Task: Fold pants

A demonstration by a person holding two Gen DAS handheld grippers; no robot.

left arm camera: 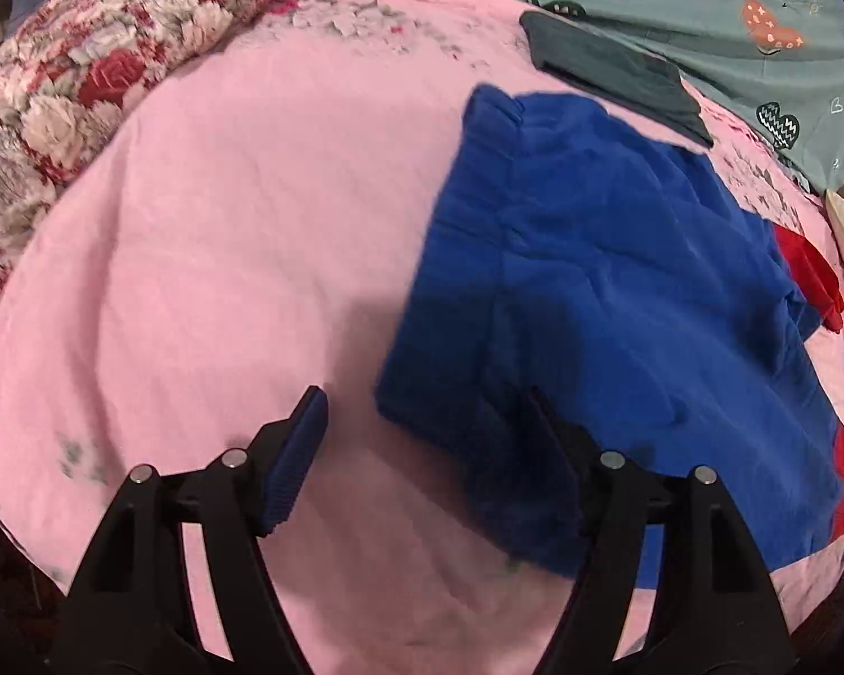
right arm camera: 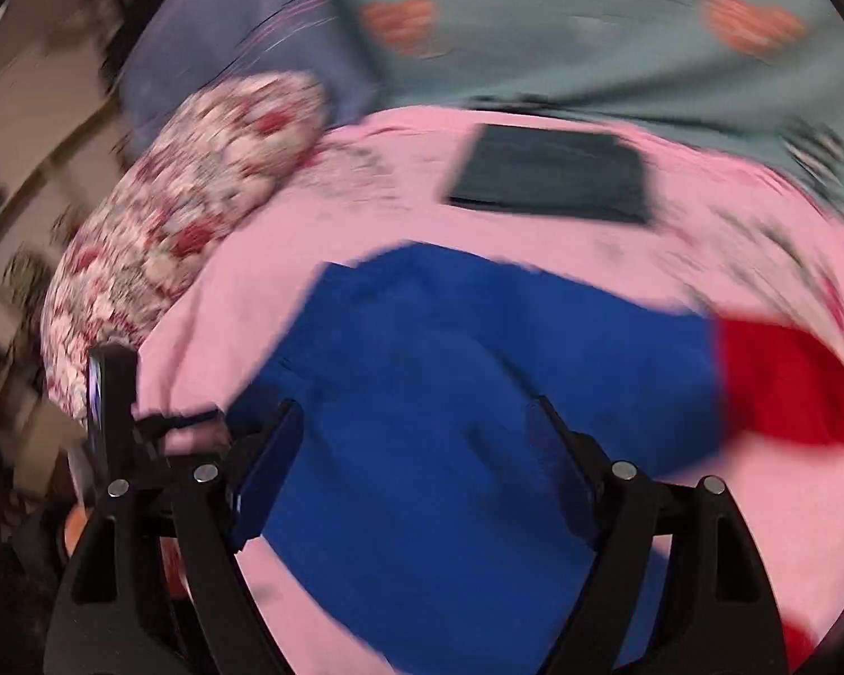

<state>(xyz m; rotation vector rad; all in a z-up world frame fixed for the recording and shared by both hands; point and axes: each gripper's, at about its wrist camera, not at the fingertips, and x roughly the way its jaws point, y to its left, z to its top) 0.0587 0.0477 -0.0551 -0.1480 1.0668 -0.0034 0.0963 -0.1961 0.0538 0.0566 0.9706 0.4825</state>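
Blue pants [left arm camera: 607,292] are lying on the pink bedsheet [left arm camera: 225,236], filling the 3 o'clock side of the left wrist view, with some red fabric [left arm camera: 810,275] poking out at their far edge. Left gripper [left arm camera: 427,450] is spread wide with nothing in it, hovering over the pants' near corner. Right gripper [right arm camera: 416,450] is wide too, above the blue cloth, view's pretty blurry. Dark folded garment [left arm camera: 613,70] sits around 1 o'clock, floral pillow [left arm camera: 101,56] at 10.

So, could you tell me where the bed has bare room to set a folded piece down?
Free: the pink sheet between the floral pillow and blue pants. Crowded: right side, with the dark folded garment and red cloth.
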